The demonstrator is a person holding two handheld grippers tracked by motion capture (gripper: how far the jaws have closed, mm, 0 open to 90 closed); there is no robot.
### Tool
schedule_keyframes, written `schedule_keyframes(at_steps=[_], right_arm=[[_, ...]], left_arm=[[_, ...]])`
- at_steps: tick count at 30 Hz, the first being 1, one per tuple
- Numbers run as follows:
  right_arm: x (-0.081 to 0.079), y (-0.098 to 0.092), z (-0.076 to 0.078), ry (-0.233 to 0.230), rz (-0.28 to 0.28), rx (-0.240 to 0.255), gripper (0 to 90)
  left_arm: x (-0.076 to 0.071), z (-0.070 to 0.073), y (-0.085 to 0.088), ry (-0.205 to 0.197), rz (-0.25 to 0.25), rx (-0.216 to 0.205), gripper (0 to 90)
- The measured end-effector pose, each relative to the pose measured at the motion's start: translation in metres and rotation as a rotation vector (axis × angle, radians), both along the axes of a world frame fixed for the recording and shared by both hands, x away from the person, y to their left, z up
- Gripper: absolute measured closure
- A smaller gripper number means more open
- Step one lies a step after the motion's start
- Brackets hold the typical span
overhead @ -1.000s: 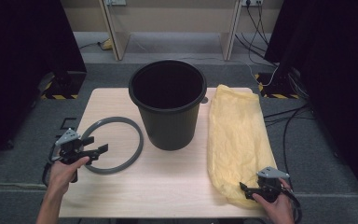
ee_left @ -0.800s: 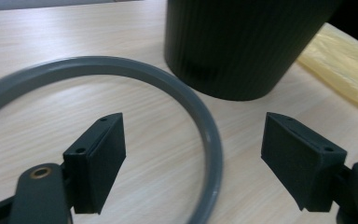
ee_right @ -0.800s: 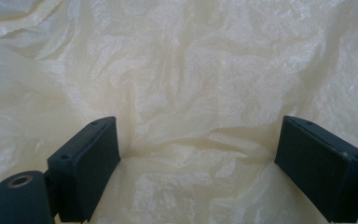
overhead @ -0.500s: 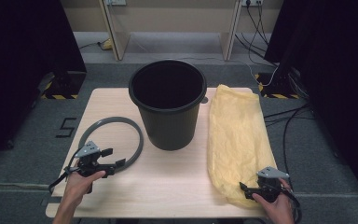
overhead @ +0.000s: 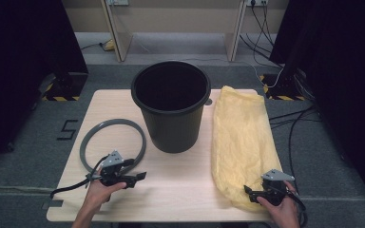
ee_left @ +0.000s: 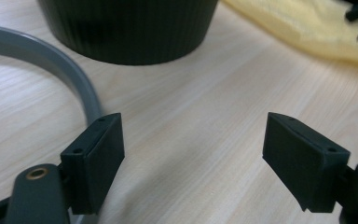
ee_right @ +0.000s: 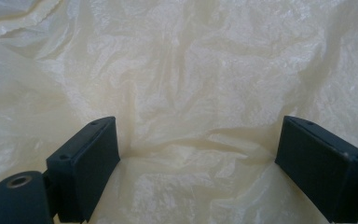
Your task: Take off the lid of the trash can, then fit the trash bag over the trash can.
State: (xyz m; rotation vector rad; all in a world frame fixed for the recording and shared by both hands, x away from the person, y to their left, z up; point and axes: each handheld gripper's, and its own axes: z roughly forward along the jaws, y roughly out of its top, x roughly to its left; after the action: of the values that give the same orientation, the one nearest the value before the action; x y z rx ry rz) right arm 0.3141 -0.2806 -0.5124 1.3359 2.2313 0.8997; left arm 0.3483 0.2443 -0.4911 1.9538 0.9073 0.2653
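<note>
A black bucket stands upright at the table's middle back. Left of it lies a grey ring, whose arc also curves past my left jaw in the left gripper view. My left gripper is open over bare wood just right of the ring's near edge, pointing right; its midpoint has nothing in it. A crinkled yellow plastic bag lies flat along the table's right side. My right gripper rests open at the bag's near end, and folds of the bag lie between its jaws.
The light wooden table has open wood between the two grippers. Dark curtains flank both sides. Cables run across the grey floor on the right, and a "5" mark sits on the floor at left.
My left gripper has moved from the table's left edge rightward and nearer, past the ring's near side, over the wood. The right gripper has stayed at the bag's near end.
</note>
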Motion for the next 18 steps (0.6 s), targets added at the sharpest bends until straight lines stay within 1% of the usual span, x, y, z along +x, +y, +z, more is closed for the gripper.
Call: schedule_keyframes(at_steps=[1, 2, 3, 4, 5, 6, 7, 8, 10, 12, 14, 15, 18], right_arm=[[0.000, 0.000, 0.000, 0.000, -0.001, 0.001, 13.6], [0.000, 0.000, 0.000, 0.000, -0.001, 0.001, 13.6], [0.000, 0.000, 0.000, -0.002, 0.001, 0.000, 13.6], [0.000, 0.000, 0.000, 0.001, -0.001, 0.000, 13.5], [0.000, 0.000, 0.000, 0.004, -0.002, 0.000, 13.5], [0.000, 0.000, 0.000, 0.001, -0.001, 0.000, 13.5], [0.000, 0.000, 0.000, 0.000, -0.002, 0.000, 13.5], [0.000, 0.000, 0.000, 0.000, -0.002, 0.000, 13.5], [0.000, 0.000, 0.000, 0.000, -0.002, 0.000, 13.5], [0.000, 0.000, 0.000, 0.002, -0.003, 0.001, 13.5], [0.000, 0.000, 0.000, 0.000, -0.001, 0.000, 13.5], [0.000, 0.000, 0.000, 0.002, -0.003, 0.001, 13.5], [0.001, 0.000, 0.001, 0.010, 0.005, -0.004, 14.6]], left_arm=[[-0.002, -0.001, -0.008, -0.002, -0.017, 0.002, 20.4], [-0.002, -0.001, -0.008, -0.002, -0.017, 0.002, 20.4], [-0.002, -0.002, -0.011, 0.012, -0.031, -0.002, 20.4], [-0.003, -0.004, -0.015, 0.002, -0.035, 0.025, 20.1], [-0.003, -0.007, -0.021, 0.004, -0.044, 0.039, 20.1], [-0.003, -0.008, -0.023, 0.017, -0.050, 0.023, 20.1], [-0.002, -0.011, -0.024, 0.025, -0.047, 0.017, 20.1], [-0.002, -0.011, -0.024, 0.025, -0.047, 0.017, 20.1], [-0.002, -0.015, -0.026, 0.034, -0.050, 0.034, 20.1], [-0.002, -0.017, -0.027, 0.036, -0.048, 0.040, 20.1], [-0.002, -0.016, -0.027, 0.036, -0.048, 0.034, 20.1], [-0.002, -0.015, -0.027, 0.036, -0.049, 0.025, 20.1], [-0.001, -0.012, -0.025, 0.037, -0.044, 0.016, 20.1]])
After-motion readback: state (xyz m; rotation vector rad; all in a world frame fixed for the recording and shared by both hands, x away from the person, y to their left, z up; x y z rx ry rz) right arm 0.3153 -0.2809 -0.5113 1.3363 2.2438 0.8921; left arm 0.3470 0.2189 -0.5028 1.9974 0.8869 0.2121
